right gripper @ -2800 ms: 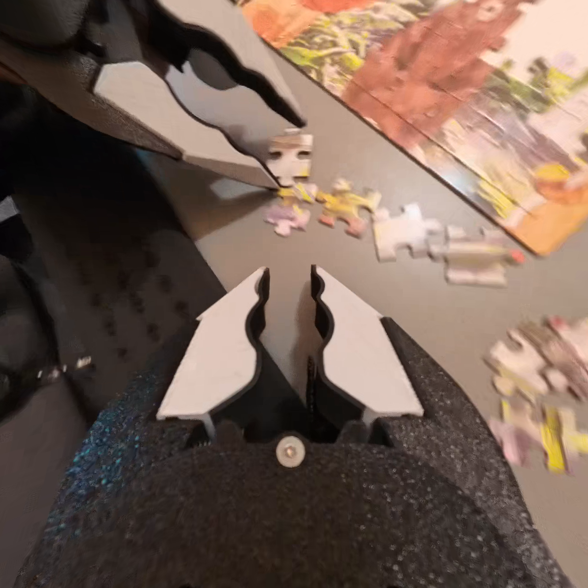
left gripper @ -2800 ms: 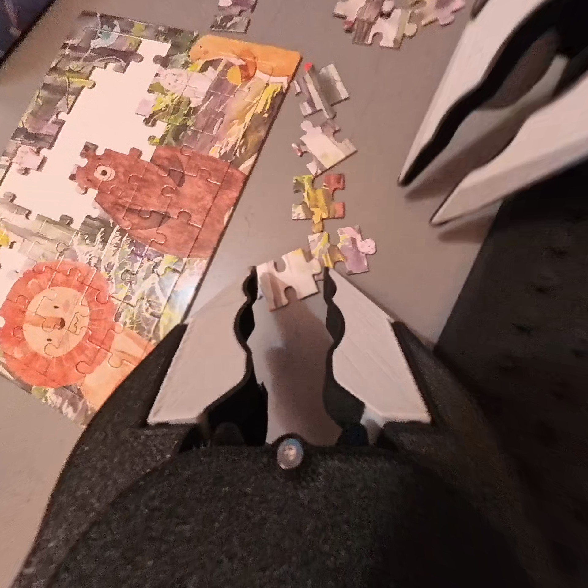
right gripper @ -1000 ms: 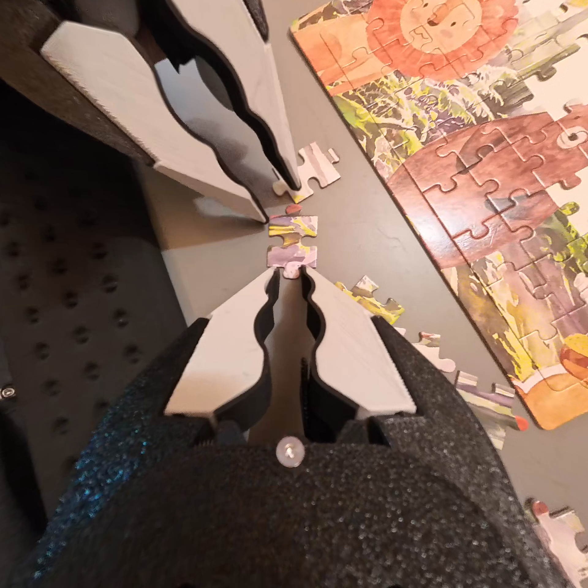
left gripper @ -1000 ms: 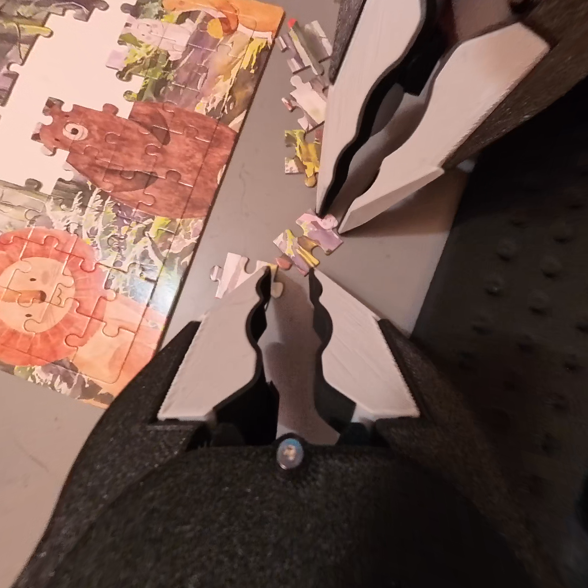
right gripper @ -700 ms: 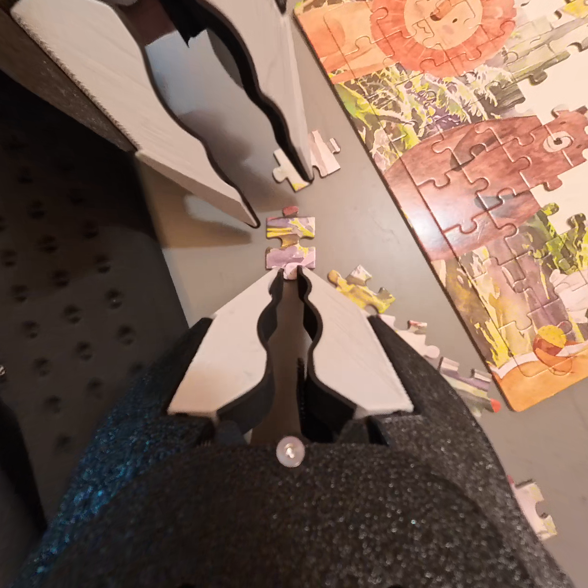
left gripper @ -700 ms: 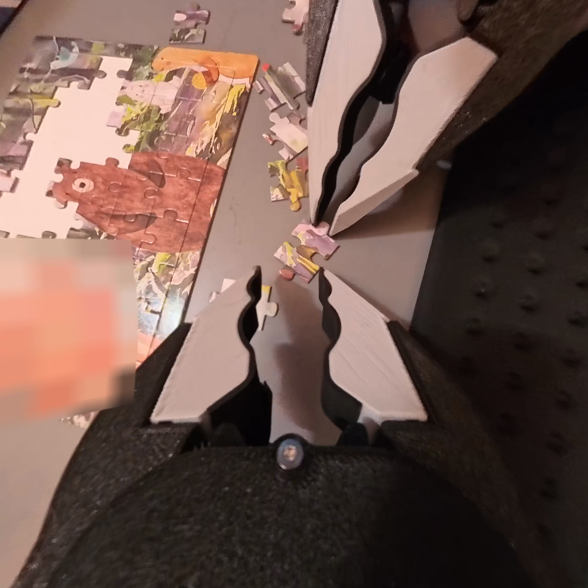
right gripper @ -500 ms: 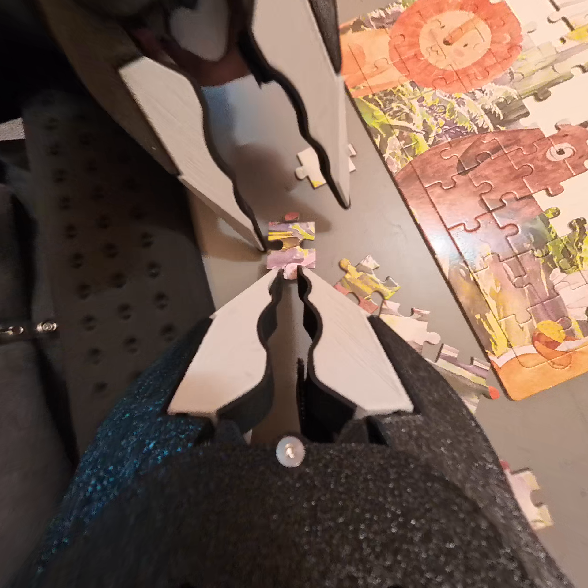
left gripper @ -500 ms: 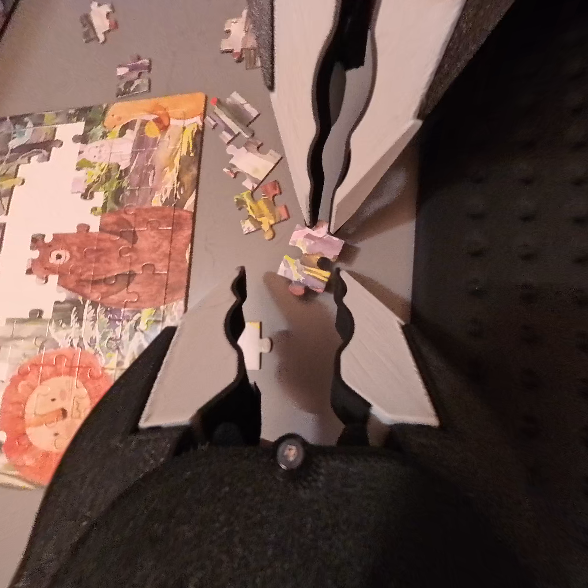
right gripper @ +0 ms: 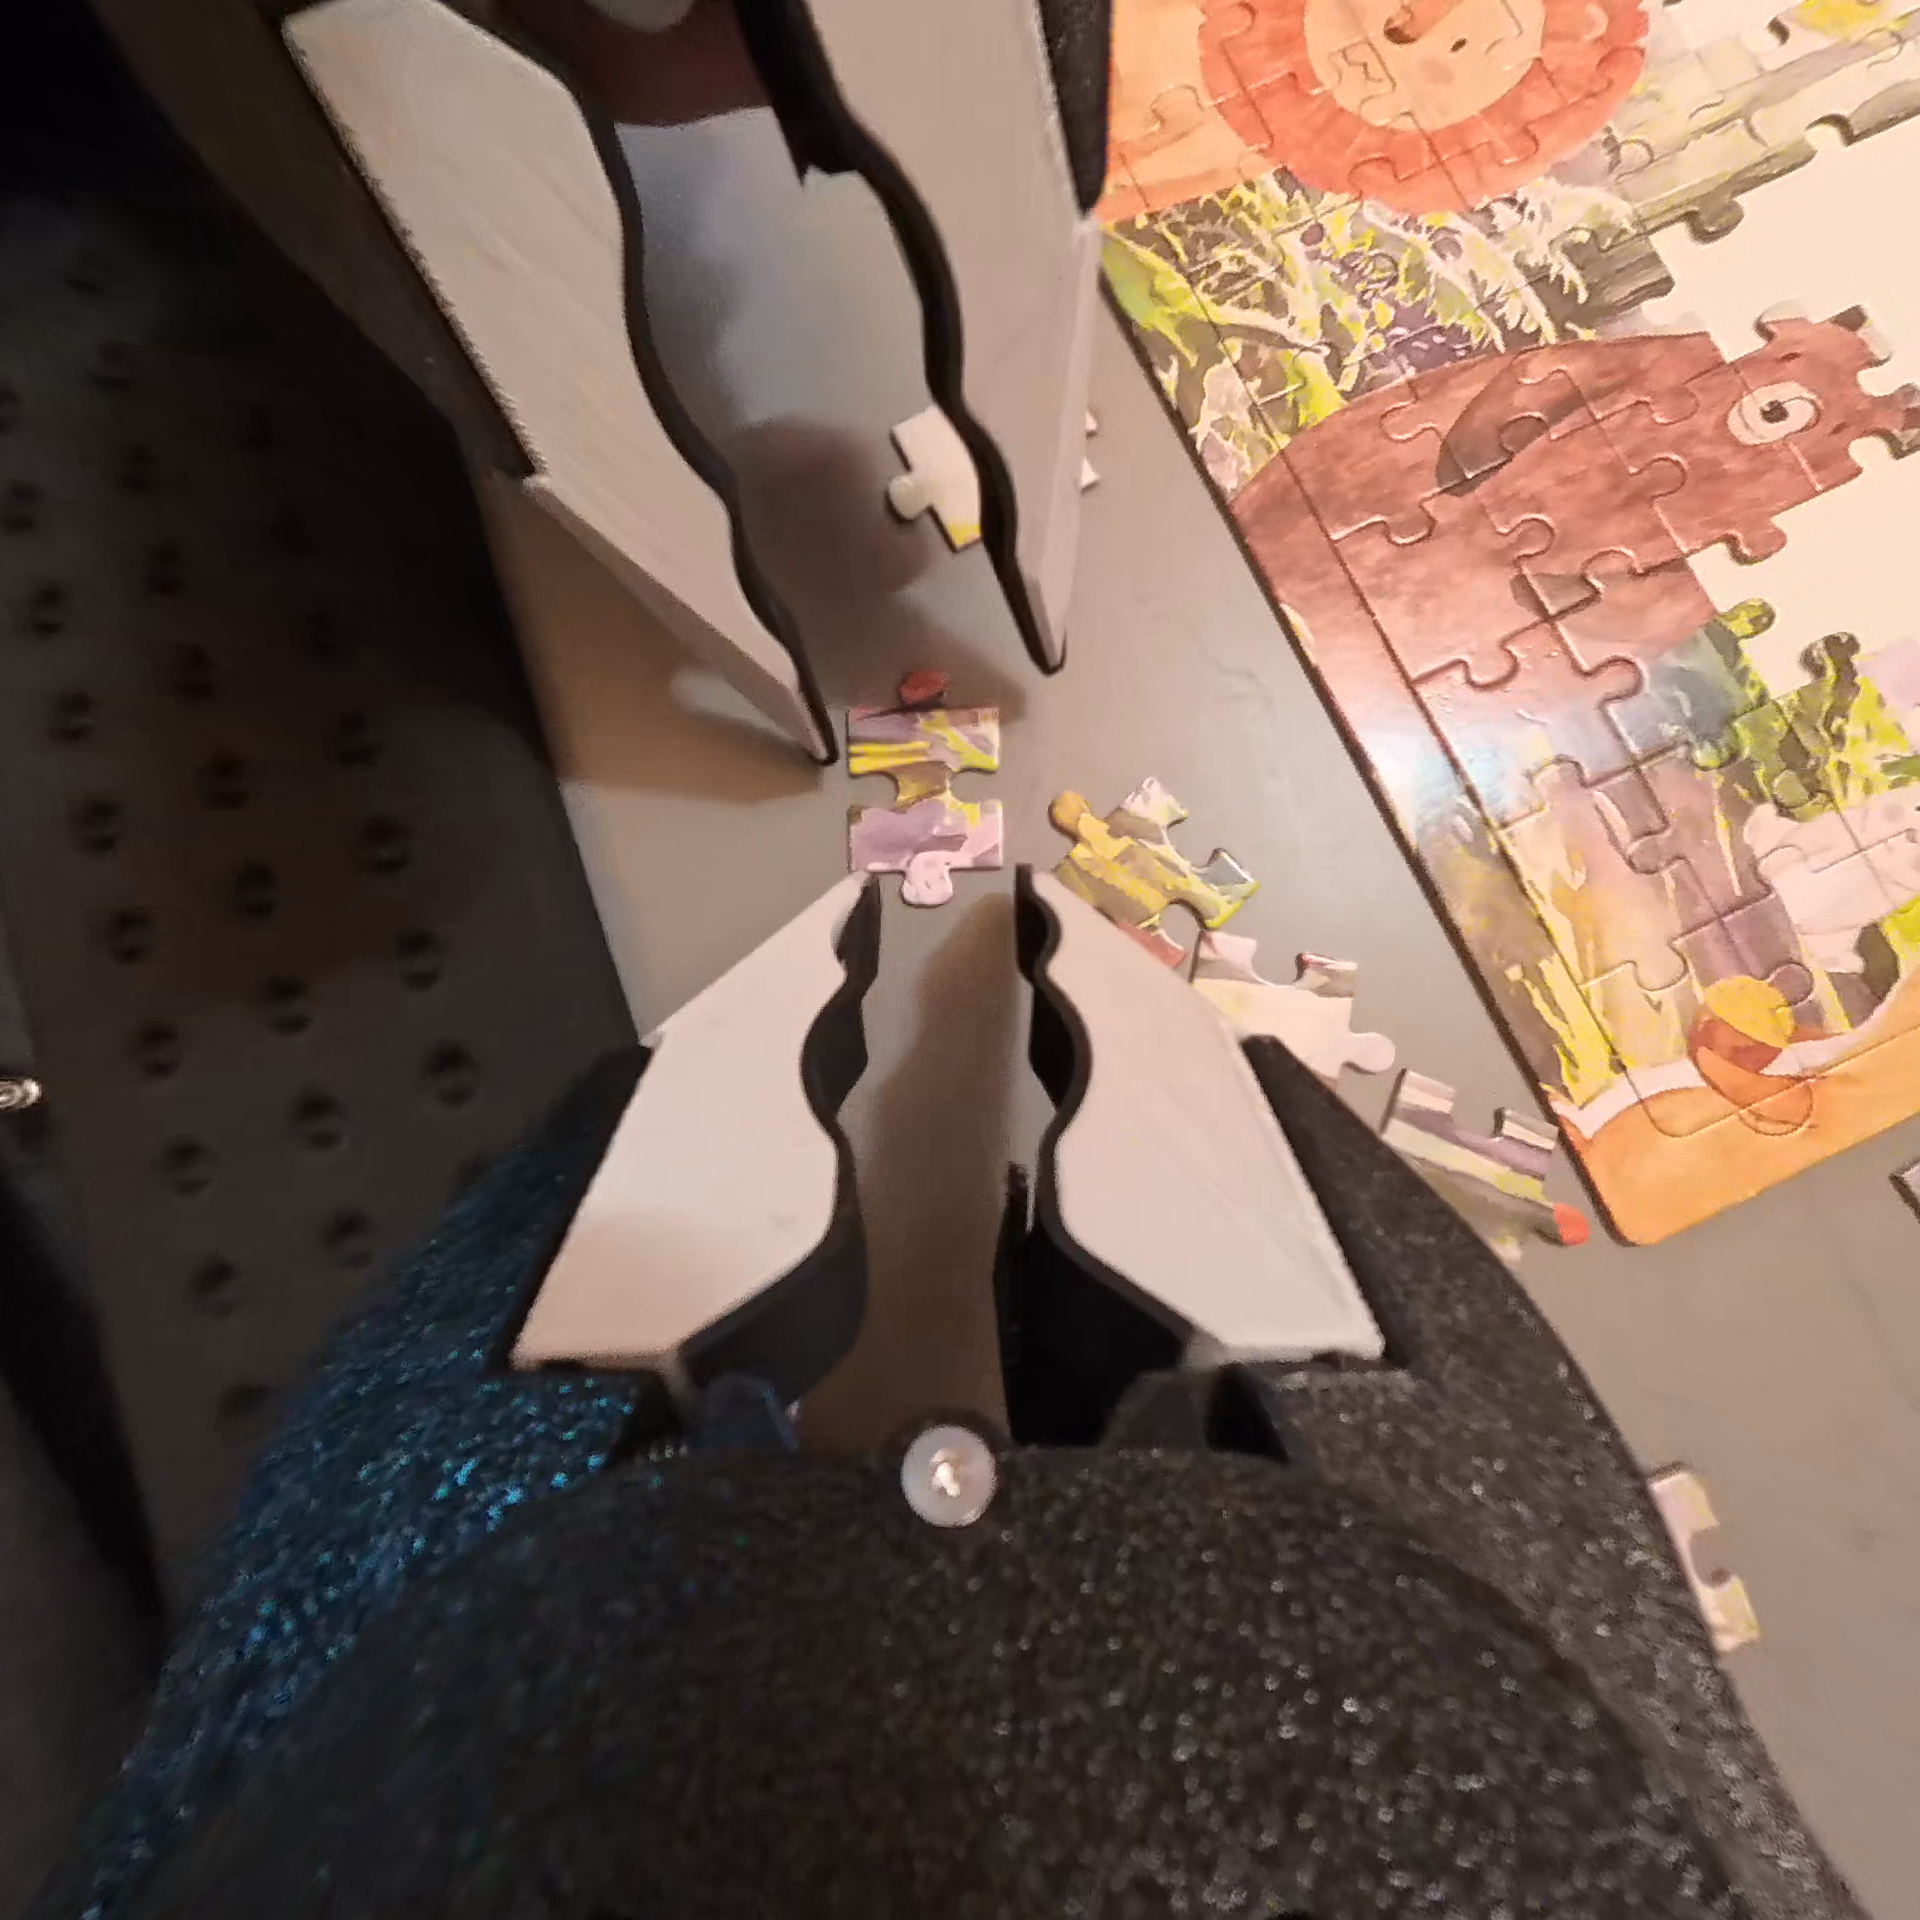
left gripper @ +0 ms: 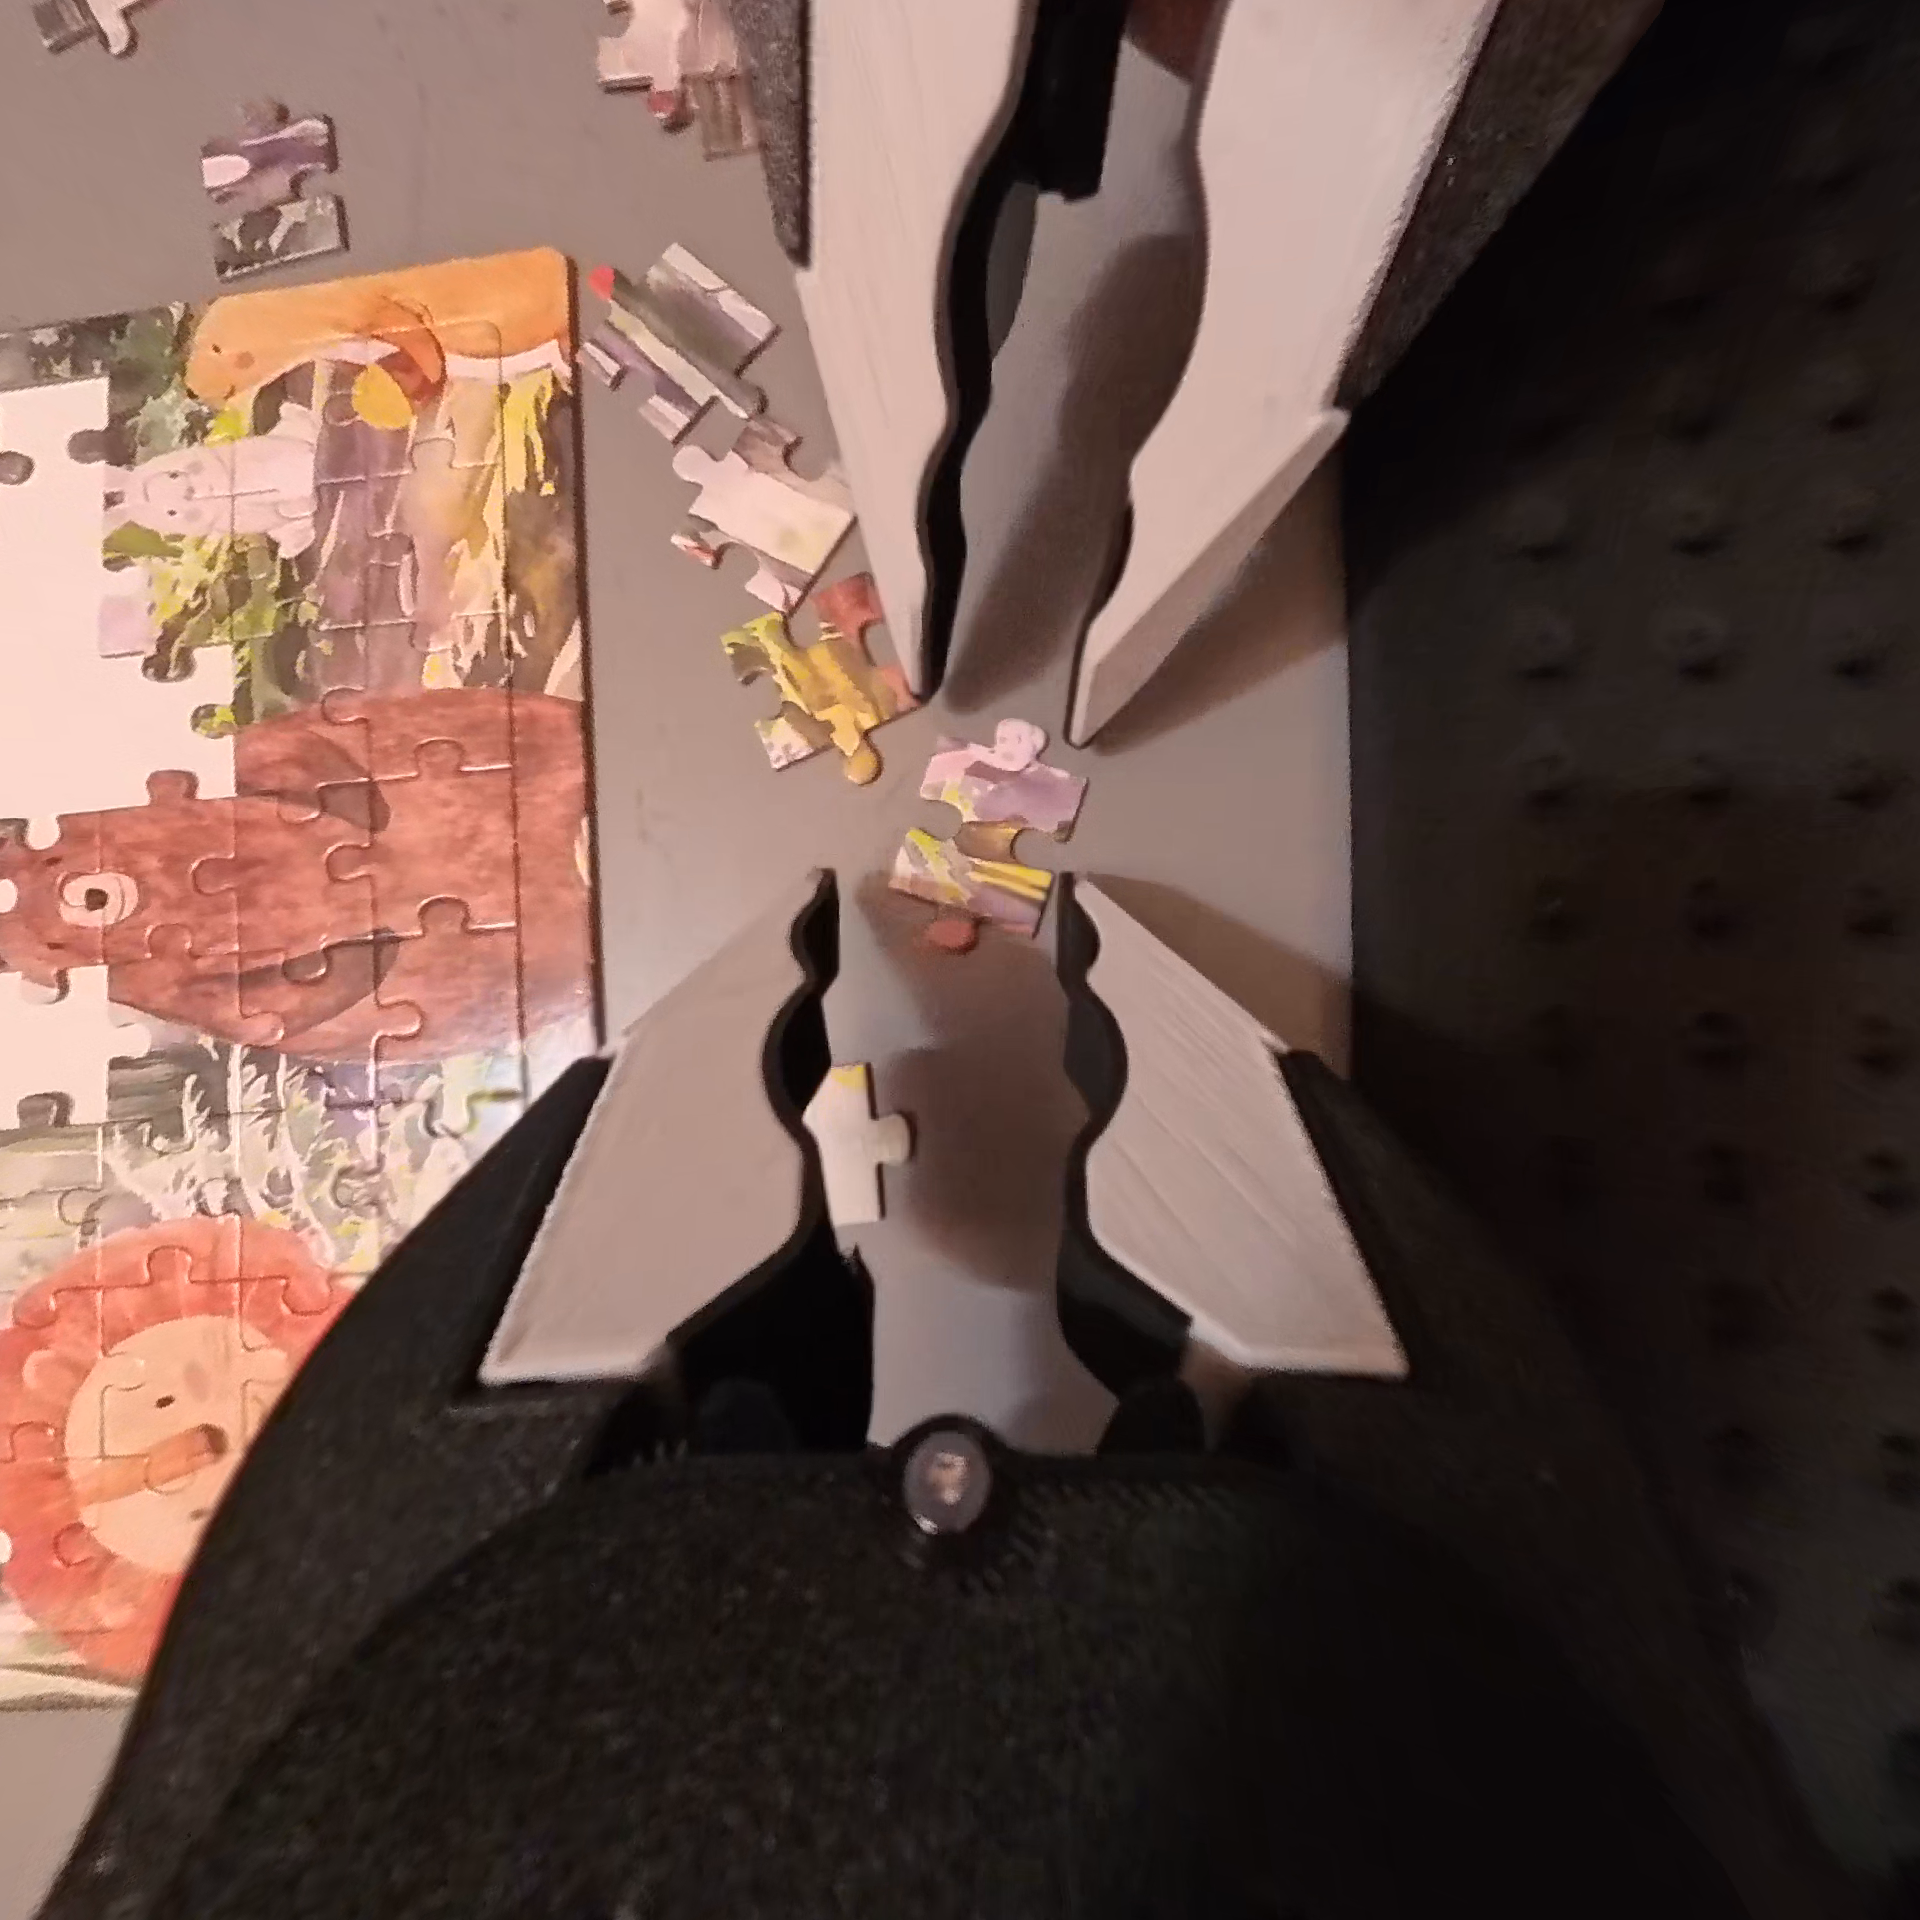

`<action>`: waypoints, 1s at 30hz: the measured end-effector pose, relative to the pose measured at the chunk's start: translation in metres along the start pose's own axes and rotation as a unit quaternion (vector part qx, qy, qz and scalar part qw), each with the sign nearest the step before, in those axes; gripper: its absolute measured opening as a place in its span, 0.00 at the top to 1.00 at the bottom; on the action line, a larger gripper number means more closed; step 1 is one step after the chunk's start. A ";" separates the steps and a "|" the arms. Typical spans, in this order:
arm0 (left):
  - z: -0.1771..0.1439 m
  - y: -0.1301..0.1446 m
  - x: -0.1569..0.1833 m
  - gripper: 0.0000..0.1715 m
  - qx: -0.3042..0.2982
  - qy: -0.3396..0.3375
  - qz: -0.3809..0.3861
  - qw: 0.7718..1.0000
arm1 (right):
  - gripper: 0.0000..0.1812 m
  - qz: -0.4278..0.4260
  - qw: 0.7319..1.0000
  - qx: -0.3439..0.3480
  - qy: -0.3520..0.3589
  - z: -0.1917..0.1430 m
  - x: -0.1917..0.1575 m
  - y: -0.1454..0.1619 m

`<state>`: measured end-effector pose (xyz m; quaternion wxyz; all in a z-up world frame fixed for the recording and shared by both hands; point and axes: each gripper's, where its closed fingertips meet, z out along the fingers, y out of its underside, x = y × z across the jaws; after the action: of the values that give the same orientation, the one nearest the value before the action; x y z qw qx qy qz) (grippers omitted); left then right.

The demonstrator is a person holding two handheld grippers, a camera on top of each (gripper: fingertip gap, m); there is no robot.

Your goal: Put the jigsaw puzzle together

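Left wrist view: our left gripper (left gripper: 940,888) is spread wide, holding nothing, with the joined two-piece chunk (left gripper: 992,831) flat on the grey table (left gripper: 665,821) at its tips, beside the half-built puzzle (left gripper: 312,790). Right wrist view: our right gripper (right gripper: 940,883) is parted and empty just short of that chunk (right gripper: 925,795); it looks light, thin, stiff card, so we'd pinch its edges, with the dark dotted mat (right gripper: 260,831) alongside.
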<state>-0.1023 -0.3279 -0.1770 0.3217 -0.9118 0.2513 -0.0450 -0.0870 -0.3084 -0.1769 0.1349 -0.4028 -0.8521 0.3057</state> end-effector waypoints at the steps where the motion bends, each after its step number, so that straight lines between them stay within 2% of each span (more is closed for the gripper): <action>1: 0.002 0.001 0.001 0.74 -0.006 0.013 0.006 1.000 | 0.86 0.000 1.000 0.001 -0.003 0.002 0.000 0.000; 4: 0.007 0.000 0.009 0.79 -0.008 0.078 0.003 0.997 | 0.87 0.008 1.000 0.027 -0.006 0.001 0.005 -0.003; 5: 0.007 0.001 0.007 0.83 -0.009 0.086 0.002 0.996 | 0.88 0.010 0.999 0.040 -0.004 -0.001 0.007 -0.003; 8: 0.008 0.001 0.005 0.83 -0.011 0.100 0.007 0.995 | 0.89 0.026 0.996 0.088 -0.003 -0.007 0.014 -0.005; 14: 0.007 0.001 0.006 0.84 -0.015 0.093 0.022 0.995 | 0.89 0.055 0.986 0.154 0.019 -0.031 0.029 -0.015; 15: 0.007 0.001 0.006 0.89 -0.012 0.093 0.019 0.995 | 0.89 0.063 0.984 0.165 0.019 -0.035 0.031 -0.016; 17: 0.006 0.000 0.004 0.89 -0.007 0.086 0.013 0.996 | 0.89 0.081 0.980 0.183 0.014 -0.041 0.036 -0.018; 23: 0.007 0.001 0.002 0.90 -0.014 0.080 0.000 0.997 | 0.89 0.107 0.974 0.201 0.008 -0.046 0.042 -0.018; 24: 0.007 -0.002 0.001 1.00 -0.009 0.076 0.000 0.997 | 0.89 0.105 0.974 0.202 0.009 -0.046 0.042 -0.019; 28: 0.003 -0.012 -0.007 1.00 0.010 0.062 -0.013 0.998 | 0.89 0.106 0.974 0.201 0.011 -0.046 0.043 -0.018; 30: 0.001 -0.009 -0.013 0.96 0.002 0.050 -0.015 0.999 | 0.89 0.109 0.973 0.201 0.014 -0.046 0.044 -0.017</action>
<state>-0.1095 -0.3152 -0.1719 0.3099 -0.9114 0.2532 -0.0958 -0.1035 -0.2634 -0.1309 0.1906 -0.4625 -0.7222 0.4776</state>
